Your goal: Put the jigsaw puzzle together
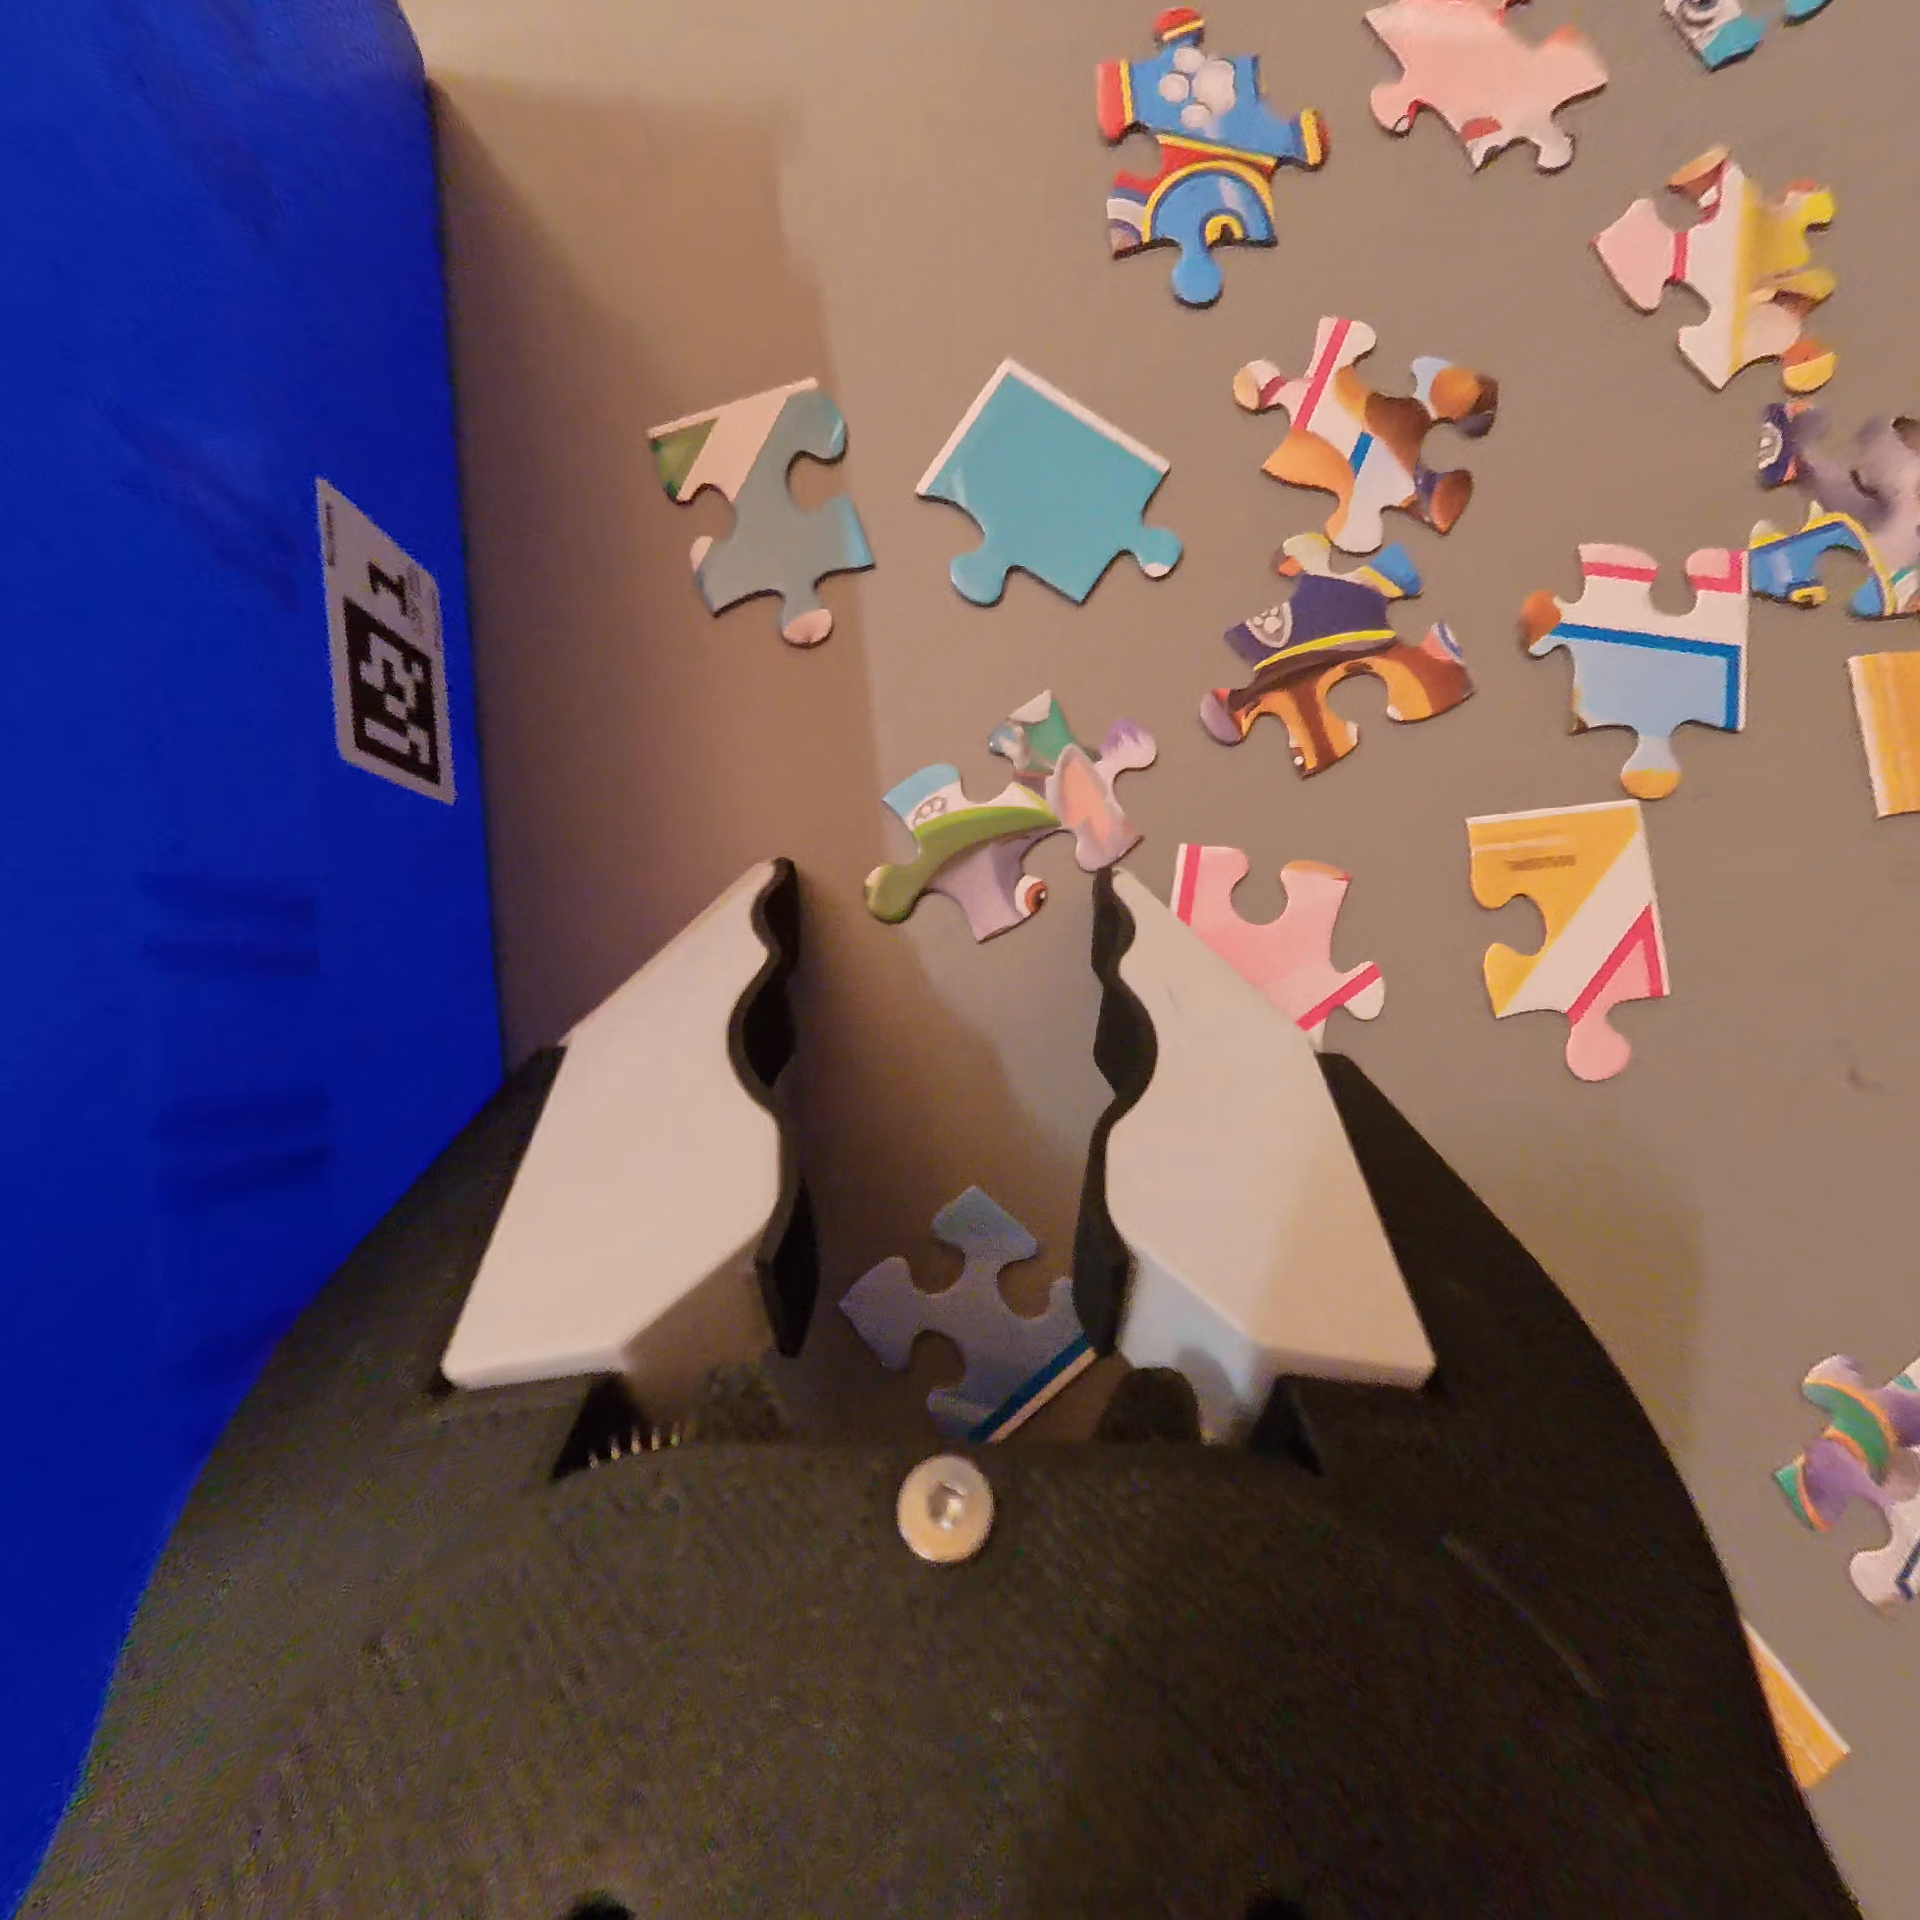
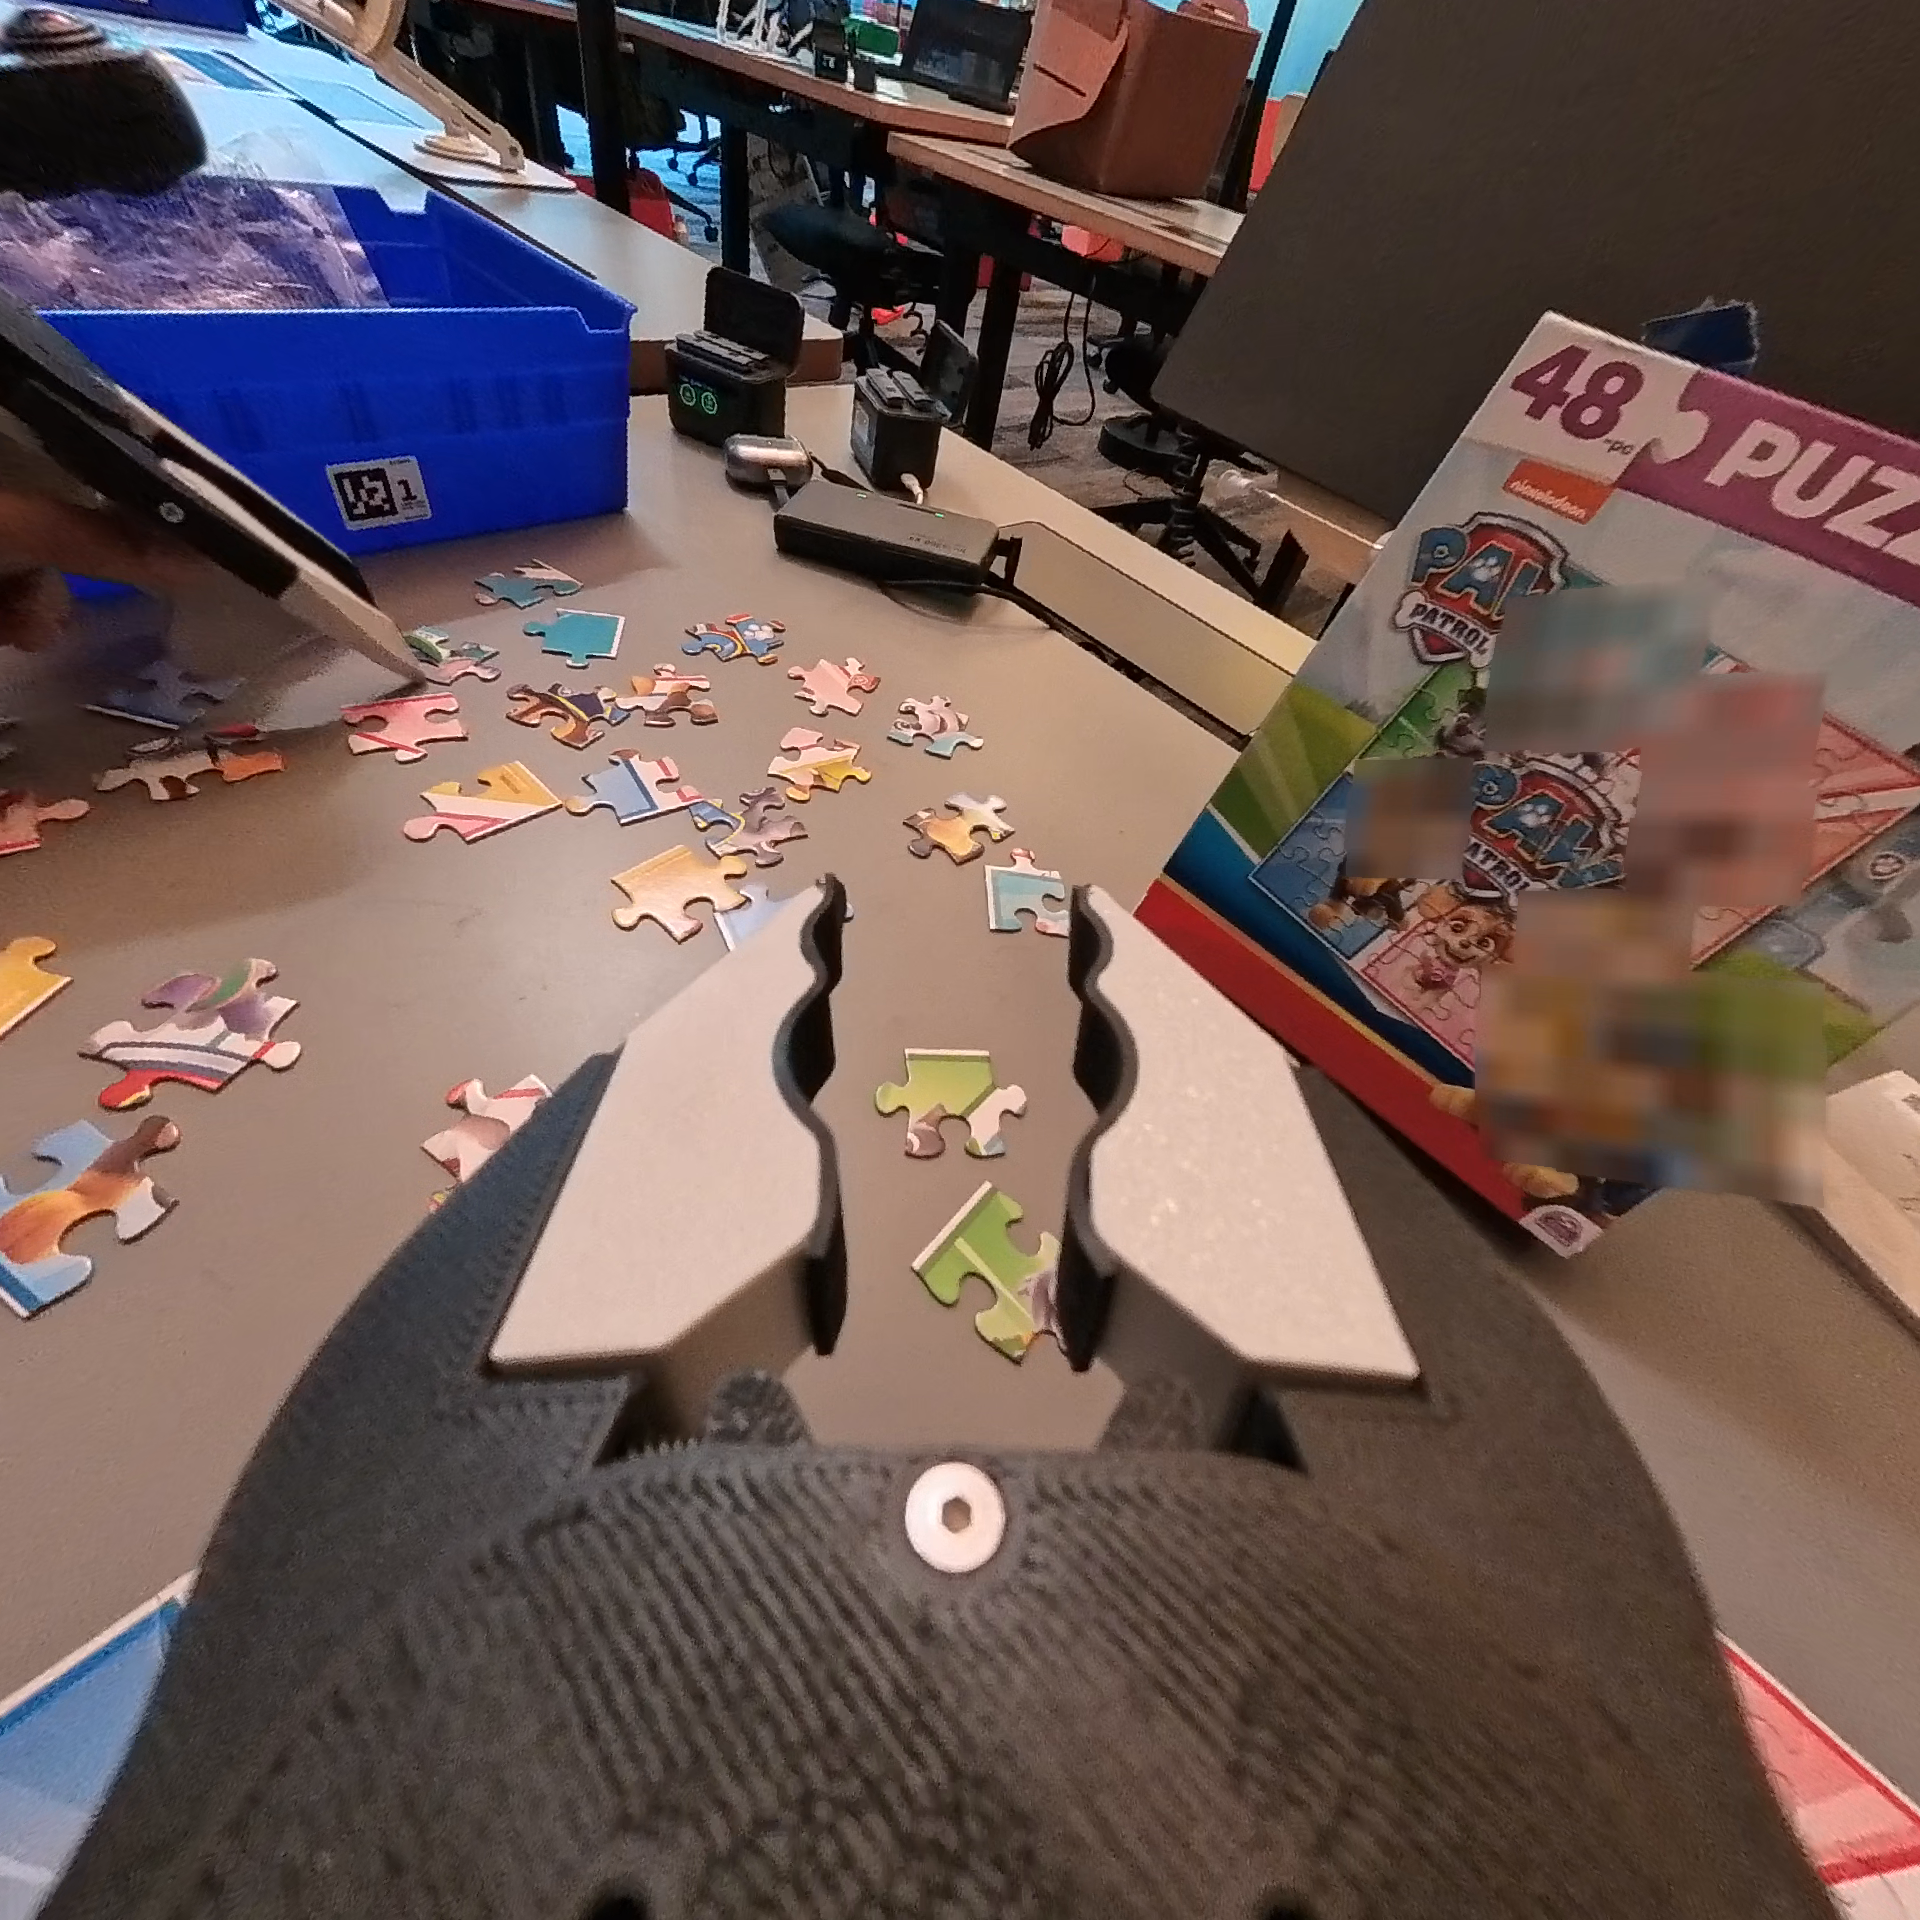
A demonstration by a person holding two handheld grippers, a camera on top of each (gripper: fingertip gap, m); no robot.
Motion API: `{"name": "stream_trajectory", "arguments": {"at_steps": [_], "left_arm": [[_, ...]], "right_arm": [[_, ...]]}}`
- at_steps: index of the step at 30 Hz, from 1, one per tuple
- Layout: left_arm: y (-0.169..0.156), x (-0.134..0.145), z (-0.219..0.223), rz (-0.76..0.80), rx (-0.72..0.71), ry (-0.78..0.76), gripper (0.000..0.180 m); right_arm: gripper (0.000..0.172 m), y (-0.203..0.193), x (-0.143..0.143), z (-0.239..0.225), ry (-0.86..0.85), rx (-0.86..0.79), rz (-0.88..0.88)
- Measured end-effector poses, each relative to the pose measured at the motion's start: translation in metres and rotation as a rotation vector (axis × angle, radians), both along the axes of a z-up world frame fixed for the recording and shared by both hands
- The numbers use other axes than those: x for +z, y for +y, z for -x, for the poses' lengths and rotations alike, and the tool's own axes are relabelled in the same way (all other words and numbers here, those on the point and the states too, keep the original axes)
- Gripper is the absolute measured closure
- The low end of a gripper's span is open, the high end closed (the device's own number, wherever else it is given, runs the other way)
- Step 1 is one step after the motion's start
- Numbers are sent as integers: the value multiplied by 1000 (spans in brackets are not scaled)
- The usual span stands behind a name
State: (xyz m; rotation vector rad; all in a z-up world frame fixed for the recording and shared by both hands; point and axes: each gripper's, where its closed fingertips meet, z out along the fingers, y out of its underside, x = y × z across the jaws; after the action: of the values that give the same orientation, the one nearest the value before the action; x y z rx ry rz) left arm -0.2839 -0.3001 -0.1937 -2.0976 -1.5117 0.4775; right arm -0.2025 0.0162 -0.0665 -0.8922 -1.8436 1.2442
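My left gripper [image 1: 945, 891] is open and points down at the grey table [image 1: 935, 312] next to a blue bin [image 1: 208, 623]. A blue-grey puzzle piece [image 1: 971, 1314] lies between its spread fingers, near their base, close to the right pad. A green and purple piece [image 1: 971, 847] lies just past its fingertips. The left gripper also shows in the right wrist view [image 2: 343, 623], tips low over the table. My right gripper [image 2: 956, 902] is open above the table. Two green puzzle pieces [image 2: 951, 1101] [image 2: 992, 1268] lie on the table between its fingers, not held.
Several loose puzzle pieces [image 2: 634, 790] are scattered over the table. The puzzle box [image 2: 1455, 831] stands tilted at the right. The blue bin [image 2: 343, 384] stands at the far left. Chargers and a black power brick [image 2: 883, 535] lie at the table's far edge. Across from one pair of fingers to the other is roughly 35 cm.
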Motion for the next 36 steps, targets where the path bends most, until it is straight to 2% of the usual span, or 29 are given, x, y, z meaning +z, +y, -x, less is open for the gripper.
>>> {"name": "stream_trajectory", "arguments": {"at_steps": [2, 3, 9, 10, 11, 15, 18, 22, 25, 27, 31, 34, 36], "left_arm": [[5, 0, 1, -5, -8, 1, 139], [7, 0, 1, -2, -19, 5, 154], [8, 0, 1, 6, -33, 9, 158], [8, 1, 1, -5, -33, 8, 164], [8, 3, 1, -20, -36, 19, 180], [14, 17, -1, -129, -53, 44, 180], [4, 13, -2, -65, -35, 33, 178], [-9, 26, 1, -19, 10, 89, 170], [-6, 42, 1, -82, 8, 131, 170], [-9, 43, -1, -65, 8, 126, 170], [-20, 48, -4, -45, 20, 144, 170], [-10, 62, -7, -172, -20, 171, 168], [2, 75, -11, -286, -68, 187, 166]], "right_arm": [[129, 1, 0, 0, 0, -2, 2], [129, 2, 0, 0, -1, -4, 2], [129, 2, 0, -1, 2, -3, 3], [129, 2, 0, -1, 3, -3, 1], [129, 1, 0, -1, 3, -2, 1], [130, -2, -1, 0, -1, 7, 7], [129, -15, 1, 4, -5, 39, 12], [122, -69, 13, 17, -14, 204, -26], [119, -130, 14, 34, -42, 376, -64], [119, -177, 5, 41, -93, 504, -78], [110, -253, -45, 55, -259, 684, -194], [100, -277, -89, 76, -326, 678, -352], [99, -289, -105, 84, -350, 666, -379]]}}
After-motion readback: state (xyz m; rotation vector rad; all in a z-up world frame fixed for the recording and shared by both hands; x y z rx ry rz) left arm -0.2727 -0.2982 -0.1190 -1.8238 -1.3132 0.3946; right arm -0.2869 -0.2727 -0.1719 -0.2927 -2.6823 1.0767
